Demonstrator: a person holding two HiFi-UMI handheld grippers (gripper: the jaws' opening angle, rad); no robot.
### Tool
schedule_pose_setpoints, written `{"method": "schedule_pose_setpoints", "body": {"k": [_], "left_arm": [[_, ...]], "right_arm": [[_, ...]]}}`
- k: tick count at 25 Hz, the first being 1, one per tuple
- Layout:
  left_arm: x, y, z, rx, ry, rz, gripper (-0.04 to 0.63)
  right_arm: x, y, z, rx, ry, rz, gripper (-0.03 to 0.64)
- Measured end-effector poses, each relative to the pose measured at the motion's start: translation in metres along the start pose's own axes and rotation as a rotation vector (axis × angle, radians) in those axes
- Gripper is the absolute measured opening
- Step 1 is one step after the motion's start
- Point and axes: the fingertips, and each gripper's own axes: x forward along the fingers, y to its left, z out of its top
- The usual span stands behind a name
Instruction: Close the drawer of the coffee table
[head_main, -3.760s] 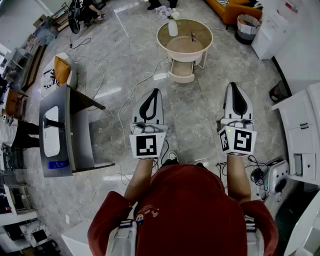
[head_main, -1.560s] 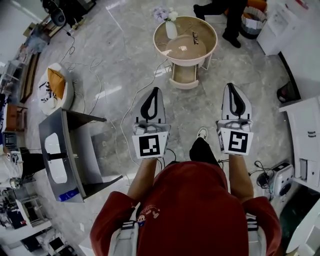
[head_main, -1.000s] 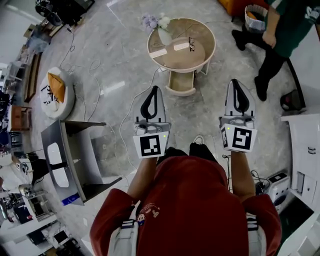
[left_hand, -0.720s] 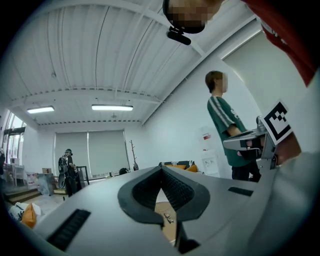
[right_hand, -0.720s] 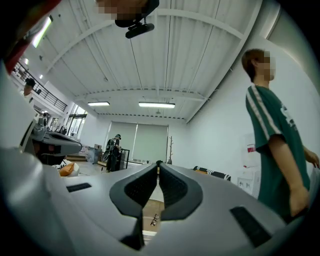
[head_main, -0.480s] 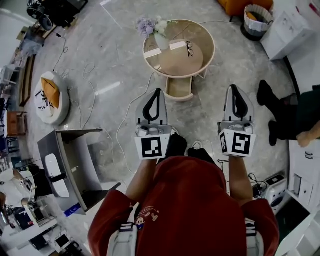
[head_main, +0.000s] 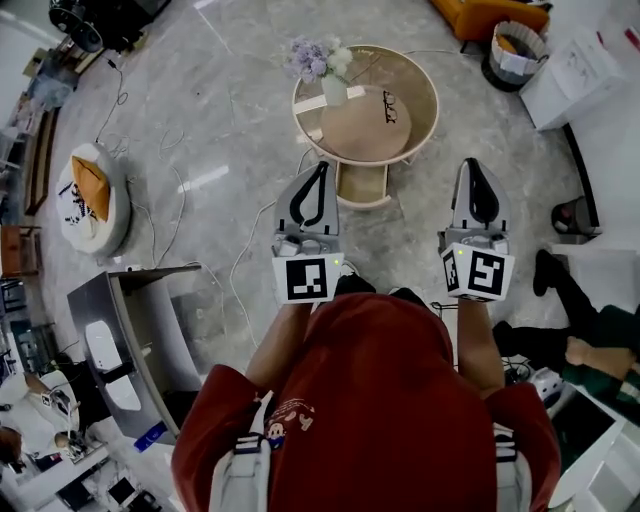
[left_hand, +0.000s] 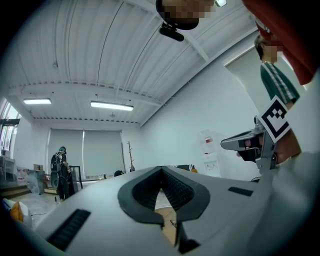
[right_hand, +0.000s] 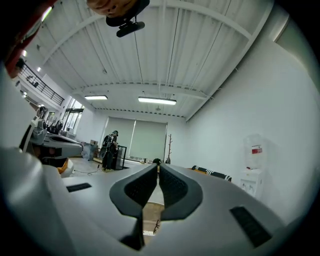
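Drawer (head_main: 362, 186) stands open under round counter (head_main: 412, 132). Left gripper (head_main: 321, 166) and right gripper (head_main: 472, 163) near counter, fingers pressed together, empty.

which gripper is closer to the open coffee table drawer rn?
Left. In the head view the left gripper has its tip just left of the open drawer, nearly beside it. The right gripper is well off to the drawer's right, over floor.
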Motion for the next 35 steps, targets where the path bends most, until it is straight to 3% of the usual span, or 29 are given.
{"method": "schedule_pose_setpoints", "body": {"k": [10, 20, 24, 29, 35], "left_arm": [[0.017, 0.043, -0.031, -0.025, 0.018, -0.008, 0.013], [0.046, 0.026, -0.045, -0.017, 0.035, 0.064, 0.013], [0.057, 0.011, -0.052, -0.007, 0.071, 0.098, 0.014], [0.075, -0.005, -0.055, 0.046, -0.064, 0.138, 0.013], [0.077, -0.019, -0.132, 0.005, -0.034, 0.189, 0.012]], "right_arm": [[0.034, 0.029, -0.011, -0.002, 0.025, -0.014, 0.026], [0.069, 0.002, -0.04, 0.008, 0.071, 0.086, 0.026], [0.084, -0.013, -0.05, 0.007, 0.073, 0.166, 0.026], [0.108, -0.015, -0.084, 0.042, 0.063, 0.281, 0.026], [0.107, 0.014, -0.17, 0.035, 0.132, 0.473, 0.025]]}}
